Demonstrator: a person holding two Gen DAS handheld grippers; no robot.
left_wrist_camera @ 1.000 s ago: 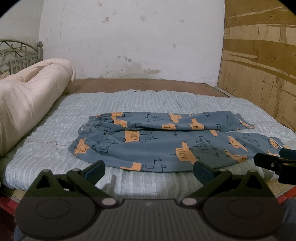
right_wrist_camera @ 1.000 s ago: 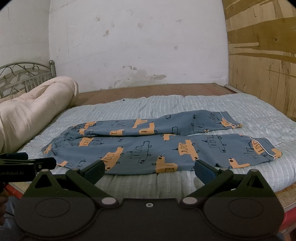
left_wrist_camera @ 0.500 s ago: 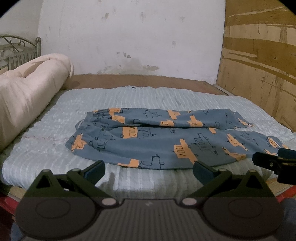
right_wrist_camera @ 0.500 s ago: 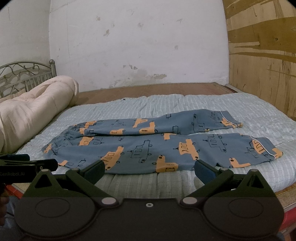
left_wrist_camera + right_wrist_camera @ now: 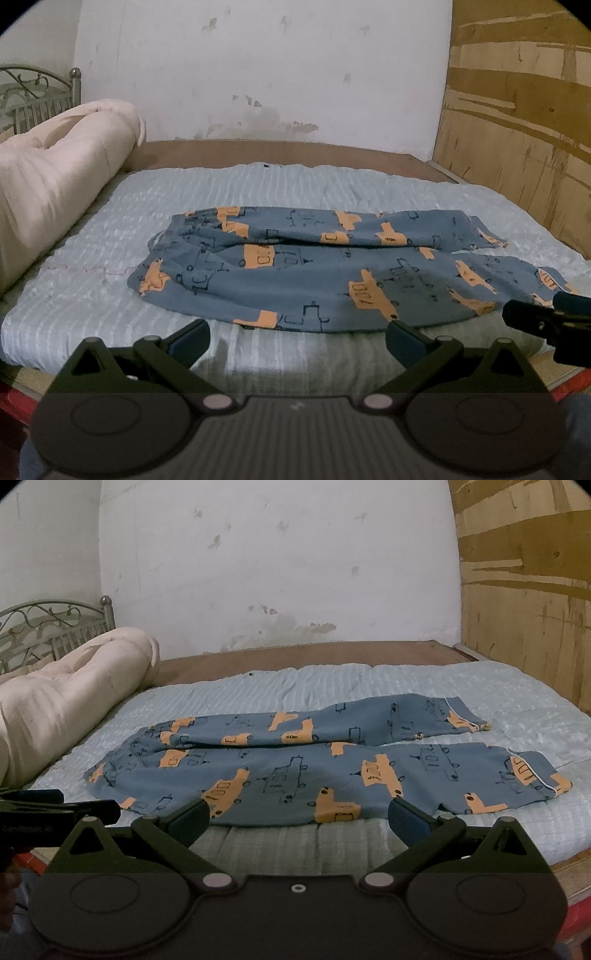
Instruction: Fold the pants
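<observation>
Pants status: the pants (image 5: 314, 771) lie spread flat on the bed, unfolded, waistband toward the left and both leg cuffs toward the right; no fold is started yet.
Left gripper: the left gripper (image 5: 297, 338) hovers short of the near hem, jaws spread wide and holding nothing. Compared with a second ago, the cloth sits lower and closer in its view and has slid right, so this tool has eased forward and turned a little toward the waistband end.
Right gripper: the right gripper (image 5: 299, 816) hangs just short of the near leg, jaws likewise spread and empty; its view is almost unchanged over the last second.
Meaning for the task: the approach is under way, led by the left side. Likely next is a pinch at the waistband and one at the near cuff.
Sheet: the pale blue sheet (image 5: 369, 686) under the cloth is ridged but lies smooth.
Quilt: a rolled cream quilt (image 5: 55, 166) rests at the left, well apart from the cloth.
Wall: a stained white wall (image 5: 277, 572) stands behind.
</observation>
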